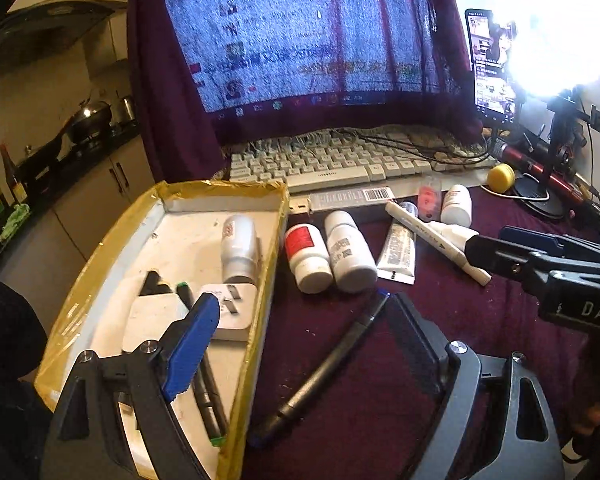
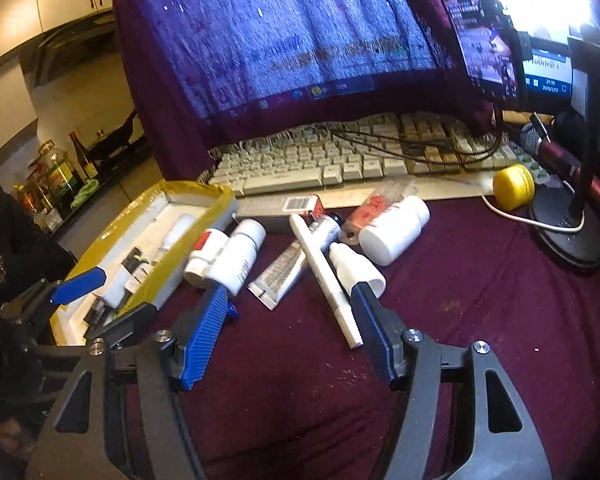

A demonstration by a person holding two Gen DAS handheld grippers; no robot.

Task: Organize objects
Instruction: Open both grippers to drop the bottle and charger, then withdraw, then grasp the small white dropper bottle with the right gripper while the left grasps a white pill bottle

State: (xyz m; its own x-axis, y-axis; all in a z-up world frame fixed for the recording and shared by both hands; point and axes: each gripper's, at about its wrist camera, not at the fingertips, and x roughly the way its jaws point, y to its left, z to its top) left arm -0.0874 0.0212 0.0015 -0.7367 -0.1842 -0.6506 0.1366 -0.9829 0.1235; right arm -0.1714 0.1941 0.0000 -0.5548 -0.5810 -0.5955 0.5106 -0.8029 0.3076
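My left gripper (image 1: 302,304) is open above the maroon cloth, straddling the tray's right wall. A black pen (image 1: 328,364) lies on the cloth between its fingers, untouched. The yellow-taped tray (image 1: 100,264) holds a white bottle (image 1: 240,248), white adapters (image 1: 228,312) and dark pens. My right gripper (image 2: 290,292) is open over a white marker (image 2: 328,280) and a white dropper bottle (image 2: 352,268), with nothing pressed by its pads. Two white bottles (image 2: 228,256) and a tube (image 2: 288,268) lie to the left of the marker.
A keyboard (image 2: 340,160) sits behind the items under a cloth-draped monitor (image 2: 280,40). A barcoded box (image 2: 284,206), a larger white bottle (image 2: 396,228), a pink vial (image 2: 368,208) and a yellow cap (image 2: 514,186) lie near it. A microphone stand (image 2: 572,232) is at right.
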